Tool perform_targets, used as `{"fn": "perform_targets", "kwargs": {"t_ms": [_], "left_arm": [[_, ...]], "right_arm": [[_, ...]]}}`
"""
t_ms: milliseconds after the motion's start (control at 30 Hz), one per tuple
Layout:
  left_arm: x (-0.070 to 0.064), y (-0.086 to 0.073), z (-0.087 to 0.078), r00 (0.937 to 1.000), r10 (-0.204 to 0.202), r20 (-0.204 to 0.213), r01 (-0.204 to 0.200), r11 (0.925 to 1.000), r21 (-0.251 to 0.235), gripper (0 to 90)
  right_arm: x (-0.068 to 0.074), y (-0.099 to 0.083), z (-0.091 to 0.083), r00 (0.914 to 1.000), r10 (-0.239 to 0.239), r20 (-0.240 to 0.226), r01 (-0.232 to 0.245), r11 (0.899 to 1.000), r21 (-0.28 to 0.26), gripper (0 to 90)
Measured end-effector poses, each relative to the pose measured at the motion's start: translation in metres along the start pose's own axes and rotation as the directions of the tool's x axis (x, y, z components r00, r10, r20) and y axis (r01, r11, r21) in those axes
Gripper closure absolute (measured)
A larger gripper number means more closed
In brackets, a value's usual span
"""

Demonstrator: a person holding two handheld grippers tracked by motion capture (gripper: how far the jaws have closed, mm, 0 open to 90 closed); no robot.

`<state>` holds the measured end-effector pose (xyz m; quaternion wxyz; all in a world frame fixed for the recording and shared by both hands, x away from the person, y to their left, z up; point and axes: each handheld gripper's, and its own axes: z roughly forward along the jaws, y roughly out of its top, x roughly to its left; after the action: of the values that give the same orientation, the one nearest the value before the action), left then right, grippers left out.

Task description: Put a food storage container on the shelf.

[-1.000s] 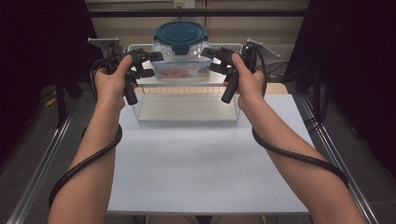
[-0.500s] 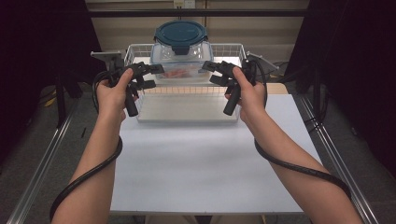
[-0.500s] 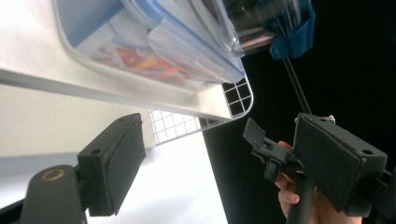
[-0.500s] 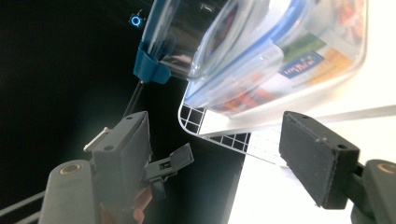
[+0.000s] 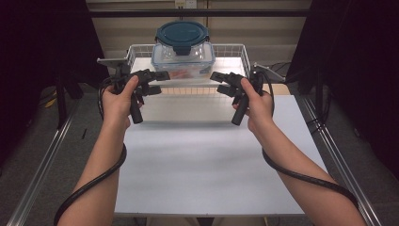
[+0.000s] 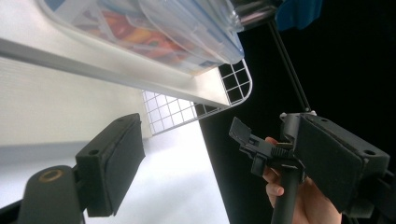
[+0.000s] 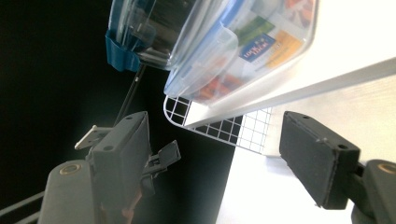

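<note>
Container: lidded food container (image 5: 183, 46) sitting in wire basket (image 5: 235, 52) at 12 o'clock, ahead of both jaw pairs;
Left gripper (image 5: 157, 76): jaws gaping, holding nothing;
Right gripper (image 5: 218, 77): jaws gaping, holding nothing

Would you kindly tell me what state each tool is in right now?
Left tool: open, holding nothing.
Right tool: open, holding nothing.

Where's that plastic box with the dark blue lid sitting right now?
In the high view the plastic box sits at the far middle of the table, on a white wire basket, just beyond and between the left hand-held gripper and right hand-held gripper.
</note>
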<state>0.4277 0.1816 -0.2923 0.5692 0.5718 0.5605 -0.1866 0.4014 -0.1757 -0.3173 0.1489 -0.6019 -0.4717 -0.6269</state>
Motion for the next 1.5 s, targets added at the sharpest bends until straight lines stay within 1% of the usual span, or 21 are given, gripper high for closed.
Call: {"fn": "perform_targets", "kwargs": {"t_ms": [33, 100, 200, 333, 433, 533, 567, 600, 667, 733, 800, 933, 1033, 1067, 1133, 1300, 1333, 1367, 1400, 1433, 1500], "left_arm": [[0.002, -0.001, 0.000, 1.0000, 0.006, 0.000, -0.006, 1.0000, 0.007, 15.9], [0.004, -0.005, 0.001, 0.9999, -0.011, 0.006, 0.011, 0.9999, 0.011, 15.9], [0.005, -0.009, 0.002, 0.9998, -0.017, 0.008, 0.017, 0.9998, 0.009, 15.9], [0.009, -0.013, 0.002, 0.9999, -0.009, 0.010, 0.009, 0.9998, 0.019, 15.8], [0.011, -0.016, 0.002, 0.9999, -0.002, 0.012, 0.001, 0.9998, 0.022, 15.9], [0.013, -0.021, 0.003, 0.9997, -0.019, 0.011, 0.019, 0.9995, 0.024, 15.8], [0.014, -0.022, 0.003, 1.0000, -0.006, 0.007, 0.006, 0.9997, 0.022, 15.9], [0.014, -0.024, 0.003, 0.9997, -0.020, 0.014, 0.020, 0.9996, 0.022, 15.9], [0.015, -0.026, 0.004, 0.9998, -0.015, 0.013, 0.015, 0.9995, 0.026, 15.9], [0.017, -0.028, 0.004, 0.9999, 0.012, 0.003, -0.012, 0.9994, 0.033, 15.7], [0.018, -0.031, 0.004, 0.9999, -0.006, 0.009, 0.006, 0.9994, 0.033, 15.7], [0.022, -0.034, 0.005, 0.9999, -0.014, 0.009, 0.014, 0.9991, 0.039, 15.7], [0.029, -0.040, 0.007, 0.9997, -0.024, 0.008, 0.024, 0.9990, 0.039, 15.7], [0.031, -0.041, 0.007, 0.9998, -0.017, 0.006, 0.017, 0.9986, 0.049, 15.7], [0.034, -0.043, 0.009, 0.9996, -0.029, 0.006, 0.028, 0.9984, 0.049, 15.7], [0.039, -0.049, 0.011, 0.9995, -0.031, 0.004, 0.030, 0.9979, 0.058, 15.7], [0.041, -0.050, 0.011, 0.9999, -0.012, -0.004, 0.012, 0.9982, 0.059, 15.7], [0.041, -0.051, 0.012, 0.9998, -0.022, -0.001, 0.022, 0.9981, 0.058, 15.7], [0.043, -0.052, 0.012, 0.9999, -0.013, -0.001, 0.013, 0.9978, 0.065, 15.6], [0.043, -0.054, 0.014, 0.9996, -0.029, 0.004, 0.029, 0.9977, 0.061, 15.7], [0.046, -0.056, 0.015, 0.9998, -0.020, 0.000, 0.020, 0.9981, 0.059, 15.7]], "right_arm": [[0.000, 0.000, 0.000, 1.0000, 0.000, 0.000, 0.000, 1.000, 0.000, 24.4], [-0.002, -0.002, -0.002, 1.0000, 0.007, -0.005, -0.007, 1.000, 0.001, 24.3], [-0.004, -0.004, -0.003, 1.0000, 0.002, -0.007, -0.002, 1.000, 0.008, 24.2], [-0.005, -0.007, -0.005, 0.9999, -0.012, -0.009, 0.013, 1.000, 0.012, 23.9], [-0.007, -0.008, -0.006, 1.0000, -0.007, -0.006, 0.007, 1.000, 0.018, 23.7], [-0.012, -0.012, -0.009, 0.9999, -0.009, -0.009, 0.009, 1.000, 0.023, 23.6], [-0.014, -0.013, -0.009, 0.9999, -0.007, -0.013, 0.007, 1.000, 0.023, 23.5], [-0.015, -0.014, -0.010, 0.9999, -0.006, -0.012, 0.007, 1.000, 0.028, 23.5], [-0.018, -0.017, -0.010, 0.9998, -0.013, -0.013, 0.013, 0.999, 0.033, 23.4], [-0.021, -0.020, -0.011, 0.9998, -0.018, -0.012, 0.018, 0.999, 0.035, 23.3], [-0.023, -0.022, -0.011, 0.9998, -0.018, -0.010, 0.018, 0.999, 0.043, 23.2], [-0.027, -0.026, -0.014, 0.9997, -0.026, 0.001, 0.026, 0.998, 0.057, 23.0], [-0.031, -0.029, -0.016, 0.9996, -0.027, 0.006, 0.027, 0.998, 0.061, 23.0], [-0.033, -0.030, -0.017, 0.9996, -0.026, 0.006, 0.026, 0.998, 0.064, 23.0], [-0.037, -0.032, -0.018, 0.9997, -0.022, 0.005, 0.021, 0.998, 0.062, 23.0], [-0.045, -0.035, -0.022, 0.9997, -0.021, 0.012, 0.020, 0.998, 0.062, 23.0], [-0.046, -0.035, -0.023, 0.9997, -0.021, 0.012, 0.020, 0.998, 0.064, 23.0], [-0.048, -0.036, -0.023, 0.9996, -0.023, 0.014, 0.022, 0.998, 0.061, 23.0], [-0.049, -0.037, -0.024, 0.9995, -0.027, 0.019, 0.025, 0.998, 0.063, 23.0], [-0.049, -0.037, -0.025, 0.9995, -0.027, 0.017, 0.026, 0.998, 0.064, 23.0], [-0.052, -0.039, -0.026, 0.9994, -0.030, 0.016, 0.029, 0.997, 0.067, 22.9]]}}
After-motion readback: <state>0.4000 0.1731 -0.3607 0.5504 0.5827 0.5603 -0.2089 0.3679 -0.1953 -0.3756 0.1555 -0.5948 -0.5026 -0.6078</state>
